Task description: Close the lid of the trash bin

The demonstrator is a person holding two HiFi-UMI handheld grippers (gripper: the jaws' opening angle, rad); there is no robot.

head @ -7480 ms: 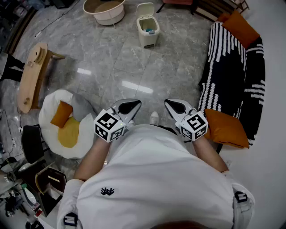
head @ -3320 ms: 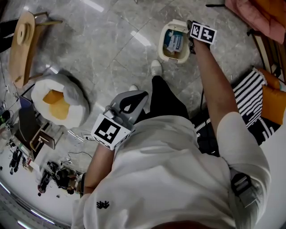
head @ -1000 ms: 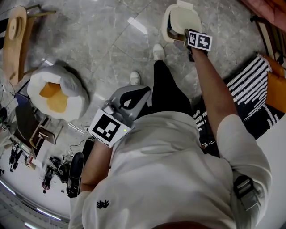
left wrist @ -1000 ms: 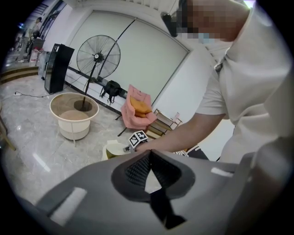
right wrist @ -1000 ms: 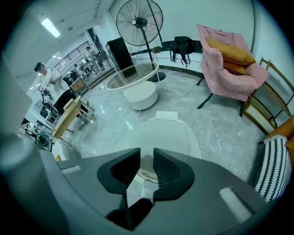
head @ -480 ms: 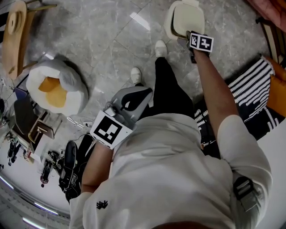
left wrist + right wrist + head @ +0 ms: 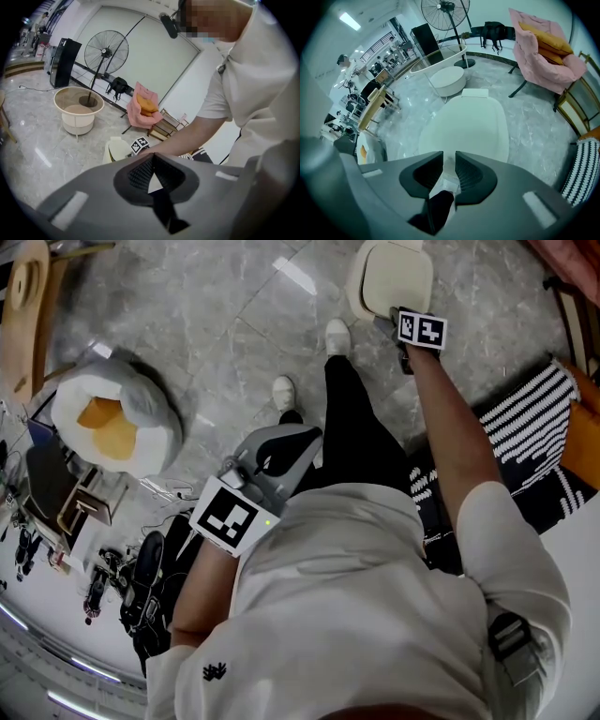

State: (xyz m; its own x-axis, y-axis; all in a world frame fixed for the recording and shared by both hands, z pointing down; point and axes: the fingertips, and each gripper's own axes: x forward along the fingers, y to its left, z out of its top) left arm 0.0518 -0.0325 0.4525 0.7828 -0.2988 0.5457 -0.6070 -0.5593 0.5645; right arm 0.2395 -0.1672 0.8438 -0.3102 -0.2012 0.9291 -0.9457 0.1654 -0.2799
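Lowered since a second ago, the lid (image 7: 394, 273) lies flat on the bin (image 7: 353, 289): near the body the left gripper (image 7: 153, 158) hangs with fingers (image 7: 139, 171) together, and farther out on the floor the right gripper (image 7: 449, 161) pinches the lid's front edge, so pulling back before release may reopen it.

Left gripper (image 7: 153, 158): jaws together, empty; left arm (image 7: 200, 582) bent by the torso.
Right gripper (image 7: 449, 161): right arm (image 7: 452, 432) stretched forward, jaws nipping the lid (image 7: 471, 124) edge.

Smooth matt plastic lid (image 7: 392, 277), glossy stone floor (image 7: 216, 324)
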